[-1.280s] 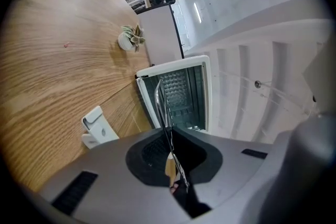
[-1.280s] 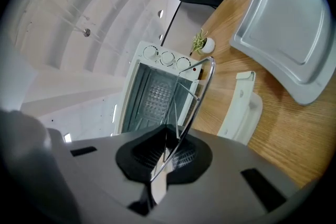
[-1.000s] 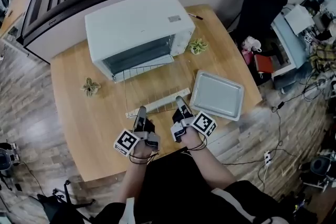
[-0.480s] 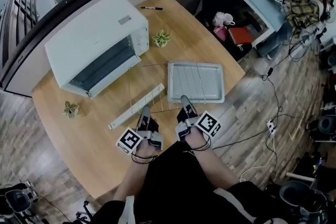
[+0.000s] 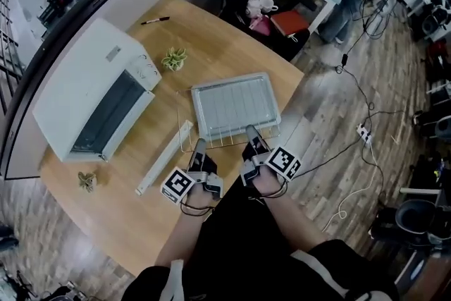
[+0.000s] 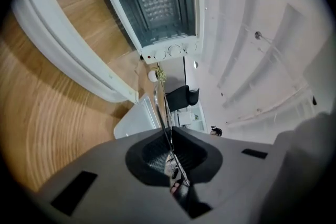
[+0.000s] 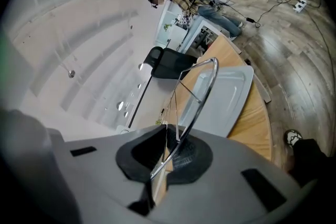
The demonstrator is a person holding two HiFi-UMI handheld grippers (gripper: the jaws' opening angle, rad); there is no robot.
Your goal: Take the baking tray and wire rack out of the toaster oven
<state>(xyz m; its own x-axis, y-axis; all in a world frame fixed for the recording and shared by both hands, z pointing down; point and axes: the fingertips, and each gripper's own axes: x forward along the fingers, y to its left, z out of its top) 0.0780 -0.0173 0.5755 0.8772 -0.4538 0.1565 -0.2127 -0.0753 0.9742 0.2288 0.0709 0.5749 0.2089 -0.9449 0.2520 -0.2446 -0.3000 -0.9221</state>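
The shallow grey baking tray [image 5: 232, 102] lies flat, just right of the white toaster oven [image 5: 84, 91]. The thin wire rack [image 7: 202, 93] spreads over the tray, outside the oven.

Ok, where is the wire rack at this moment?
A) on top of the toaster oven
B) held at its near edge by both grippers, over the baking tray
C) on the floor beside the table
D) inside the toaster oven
B: the left gripper and right gripper are both shut on the near edge of the wire rack, which reaches out over the baking tray, well apart from the toaster oven.
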